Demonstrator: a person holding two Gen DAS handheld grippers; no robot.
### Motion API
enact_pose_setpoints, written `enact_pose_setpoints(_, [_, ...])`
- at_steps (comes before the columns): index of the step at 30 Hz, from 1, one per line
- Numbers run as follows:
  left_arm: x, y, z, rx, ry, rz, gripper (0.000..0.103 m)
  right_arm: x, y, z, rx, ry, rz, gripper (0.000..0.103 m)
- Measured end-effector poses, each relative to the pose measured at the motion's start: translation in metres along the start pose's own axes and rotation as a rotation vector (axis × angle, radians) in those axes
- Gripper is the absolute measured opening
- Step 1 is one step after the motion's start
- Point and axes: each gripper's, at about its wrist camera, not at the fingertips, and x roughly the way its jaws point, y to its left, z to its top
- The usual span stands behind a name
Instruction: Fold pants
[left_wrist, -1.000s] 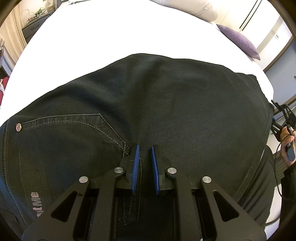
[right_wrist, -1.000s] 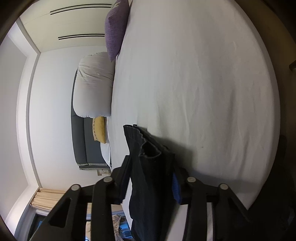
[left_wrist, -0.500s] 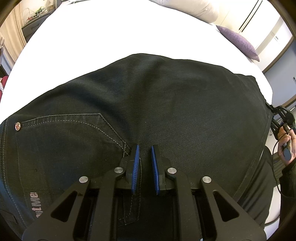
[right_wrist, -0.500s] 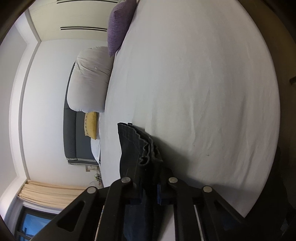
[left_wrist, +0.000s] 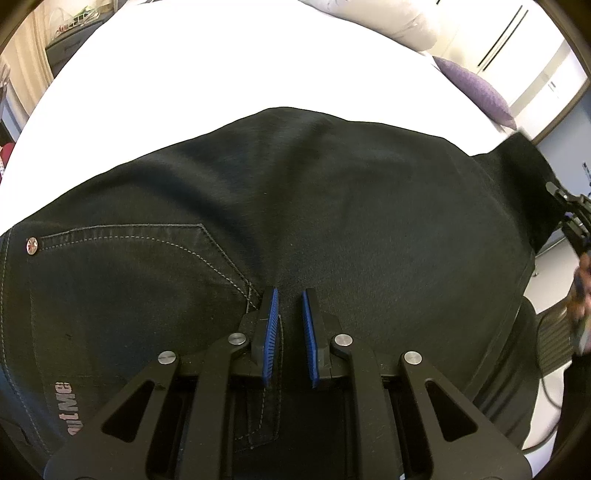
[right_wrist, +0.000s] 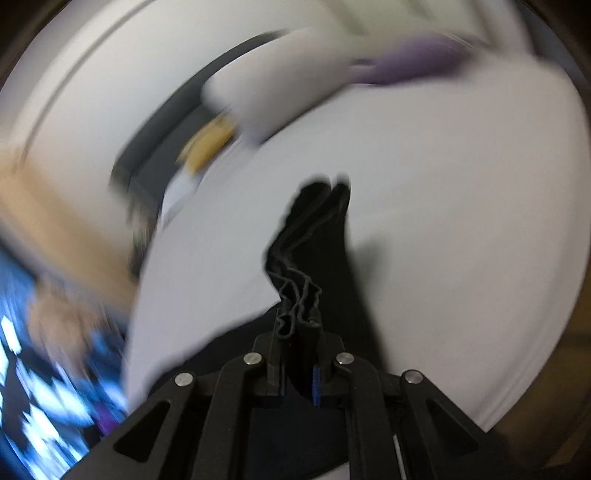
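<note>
A white bed (left_wrist: 184, 66) carries the black pants (left_wrist: 332, 206), spread across it. The left tongs (left_wrist: 288, 325) rest on the seat beside a back pocket (left_wrist: 129, 266), fingers slightly parted, gripping nothing. The right tongs (right_wrist: 300, 354) are clenched on the bunched hems (right_wrist: 299, 295), lifted above the sheet.

Pants (left_wrist: 295, 206) on bed (left_wrist: 184, 74), pillow (left_wrist: 476, 92) behind.

A bedroom is showing here: white bed (left_wrist: 207, 74), pillow (left_wrist: 384, 22), purple cushion (left_wrist: 476, 92) lying by the wall.
</note>
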Motion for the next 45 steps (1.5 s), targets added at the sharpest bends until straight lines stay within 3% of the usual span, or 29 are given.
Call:
enact_pose_setpoints(2, [-0.001,0.003,0.000,-0.009,0.000,-0.008,0.013,0.013,0.053,-0.024,-0.233,0.056,-0.092,0.011])
enact_pose_setpoints(4, [-0.002,0.008,0.001,-0.027,-0.001,-0.022,0.013,0.044,0.099,-0.063,-0.488,0.168,-0.201,0.011])
enact_pose_setpoints(6, [-0.004,0.014,0.002,-0.060,-0.001,-0.046,0.013,0.076,0.113,-0.095,-0.617,0.275,-0.272,0.011])
enact_pose_setpoints(8, [-0.008,0.021,0.003,-0.108,-0.001,-0.080,0.014,0.090,0.119,-0.118,-0.707,0.265,-0.356,0.011])
enact_pose_setpoints(13, [-0.011,0.036,0.003,-0.251,0.012,-0.217,0.019,0.084,0.117,-0.118,-0.663,0.230,-0.365,0.011])
enact_pose_setpoints(14, [-0.011,0.036,0.003,-0.275,0.012,-0.248,0.028,0.079,0.119,-0.118,-0.669,0.215,-0.364,0.011])
enact_pose_setpoints(15, [-0.012,0.035,0.004,-0.286,0.008,-0.272,0.051,0.076,0.122,-0.118,-0.671,0.201,-0.357,0.011])
enact_pose_setpoints(17, [-0.017,0.030,0.007,-0.304,-0.013,-0.358,0.083,0.065,0.129,-0.120,-0.675,0.169,-0.337,0.011])
enact_pose_setpoints(18, [-0.020,0.026,0.008,-0.312,-0.025,-0.389,0.091,0.059,0.135,-0.121,-0.678,0.151,-0.325,0.011])
enact_pose_setpoints(23, [-0.021,0.017,0.016,-0.368,-0.013,-0.521,0.092,0.025,0.160,-0.133,-0.693,0.088,-0.237,0.011])
enact_pose_setpoints(28, [-0.017,0.029,0.015,-0.467,0.005,-0.624,0.096,0.016,0.193,-0.159,-0.772,0.081,-0.176,0.011])
enact_pose_setpoints(35, [-0.009,0.055,0.009,-0.574,0.037,-0.687,0.096,0.016,0.227,-0.196,-0.856,0.106,-0.127,0.011])
enact_pose_setpoints(39, [-0.002,0.059,0.008,-0.558,0.068,-0.702,0.091,0.010,0.243,-0.212,-0.908,0.102,-0.113,0.011])
enact_pose_setpoints(40, [0.001,0.056,0.005,-0.541,0.075,-0.693,0.086,0.010,0.246,-0.214,-0.918,0.104,-0.109,0.011])
enact_pose_setpoints(42, [0.002,0.057,0.008,-0.502,0.097,-0.673,0.040,0.010,0.251,-0.217,-0.936,0.107,-0.098,0.011])
enact_pose_setpoints(43, [0.006,0.057,0.007,-0.489,0.107,-0.661,0.030,0.011,0.253,-0.218,-0.943,0.108,-0.094,0.011])
enact_pose_setpoints(45, [0.001,0.062,0.013,-0.452,0.109,-0.626,0.021,0.010,0.262,-0.224,-0.963,0.104,-0.085,0.012])
